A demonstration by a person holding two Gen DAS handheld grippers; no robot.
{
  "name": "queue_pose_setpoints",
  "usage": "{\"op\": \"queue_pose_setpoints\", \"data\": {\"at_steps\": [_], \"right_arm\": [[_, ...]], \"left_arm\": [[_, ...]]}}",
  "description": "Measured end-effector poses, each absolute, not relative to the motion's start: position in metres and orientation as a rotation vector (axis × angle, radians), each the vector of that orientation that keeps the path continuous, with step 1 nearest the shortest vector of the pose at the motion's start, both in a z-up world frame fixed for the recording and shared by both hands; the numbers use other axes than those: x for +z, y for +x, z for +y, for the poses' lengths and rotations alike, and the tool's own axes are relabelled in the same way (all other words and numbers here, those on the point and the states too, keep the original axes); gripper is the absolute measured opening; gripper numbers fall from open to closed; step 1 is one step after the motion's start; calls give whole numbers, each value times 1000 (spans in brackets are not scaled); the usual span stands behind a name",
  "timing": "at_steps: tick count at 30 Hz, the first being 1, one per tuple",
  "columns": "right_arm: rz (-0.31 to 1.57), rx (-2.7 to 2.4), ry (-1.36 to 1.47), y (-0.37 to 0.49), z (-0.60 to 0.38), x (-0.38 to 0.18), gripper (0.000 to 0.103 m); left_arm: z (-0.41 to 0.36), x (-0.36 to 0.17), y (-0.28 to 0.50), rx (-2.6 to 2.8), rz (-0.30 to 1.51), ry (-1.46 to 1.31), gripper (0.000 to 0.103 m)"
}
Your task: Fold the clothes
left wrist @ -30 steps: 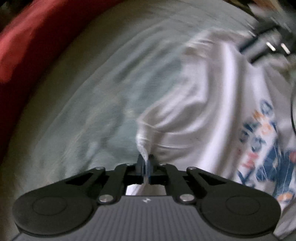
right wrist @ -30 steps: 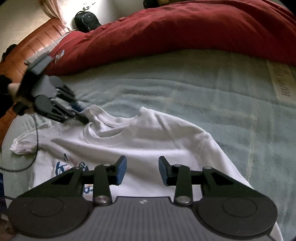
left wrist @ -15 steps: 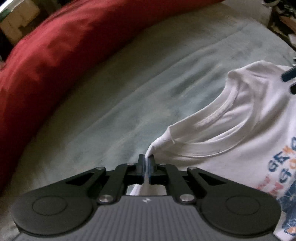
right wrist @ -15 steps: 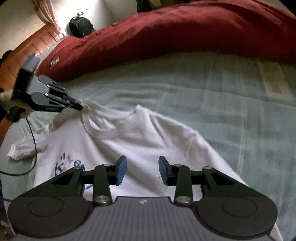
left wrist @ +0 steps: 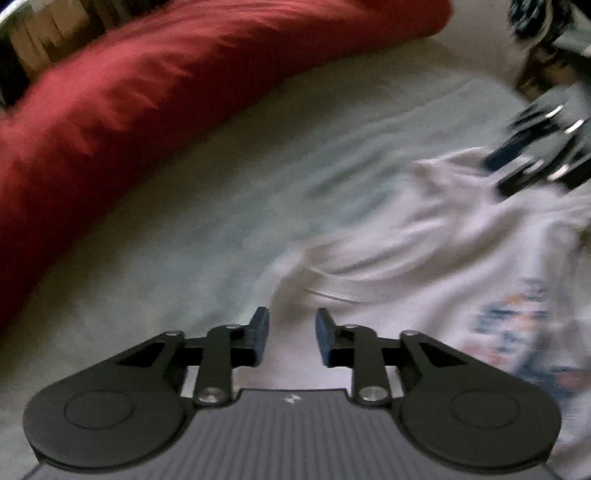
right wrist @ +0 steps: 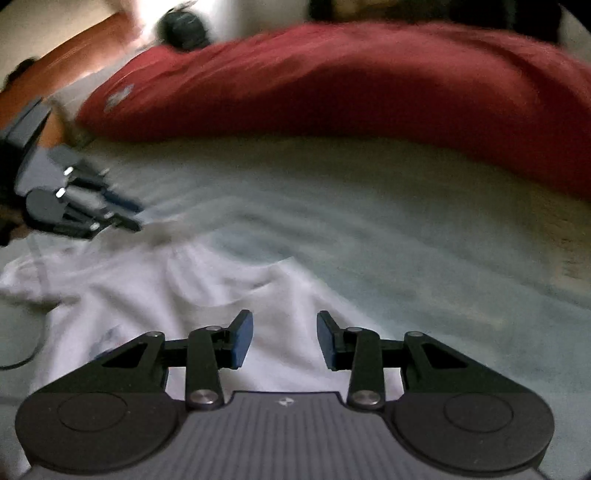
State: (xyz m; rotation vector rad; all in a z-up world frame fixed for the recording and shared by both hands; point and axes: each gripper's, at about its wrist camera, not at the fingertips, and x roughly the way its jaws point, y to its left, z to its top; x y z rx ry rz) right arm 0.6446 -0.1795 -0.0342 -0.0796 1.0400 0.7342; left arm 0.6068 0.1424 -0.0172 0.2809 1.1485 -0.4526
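Our left gripper (left wrist: 291,338) has its jaws opening, a clear gap between the blue pads and nothing pinched in them; it hangs just above the white T-shirt (left wrist: 424,266) near the collar and shoulder edge. Our right gripper (right wrist: 284,339) is spread apart too, empty, poised over the shirt's other shoulder area with white fabric showing in the gap below it; whether it touches the cloth we cannot tell. We see the shirt lying mostly flat and face up on the pale blue-green bed sheet (right wrist: 388,229), its round neckline (right wrist: 221,291) toward the far side and a blurred blue and orange print (left wrist: 517,325) on the chest. One short sleeve (right wrist: 26,284) trails out to the side in our right wrist view. Both views are smeared by motion. Beyond the shirt, across a stretch of bare sheet, a bulky red duvet (right wrist: 351,88) lies bunched along the far side of the bed. Behind it we make out a dark bag (right wrist: 183,31) and brown wooden furniture (right wrist: 81,44) at the left
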Motion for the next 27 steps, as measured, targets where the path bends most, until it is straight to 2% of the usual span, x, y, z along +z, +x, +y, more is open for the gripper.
{"op": "queue_pose_setpoints", "data": {"at_steps": [2,6,8,11,15,19,23,25,27], "right_arm": [[1093,736,-101,646,-168,-46,43],[1023,590,-137,661,-160,-72,40],[982,543,-112,671,-158,-76,40],[949,492,-130,676,-154,-76,51],[954,507,-103,659,-162,-58,51],[941,573,-50,615,-180,-30,54],[926,603,-31,560,-188,-1,64],[929,615,-17,531,-190,10,70],[943,614,-14,502,-190,19,72]], "left_arm": [[135,-33,601,-519,1197,225,34],[129,-67,595,-472,1191,307,38],[135,-68,602,-443,1155,255,39],[136,-62,600,-387,1136,236,39],[133,-48,579,-344,1115,259,36],[134,-36,534,-335,1095,210,44],[136,-16,481,-293,1057,148,47],[137,-8,453,-266,1047,107,57],[137,-6,427,-239,1058,48,61]]}}
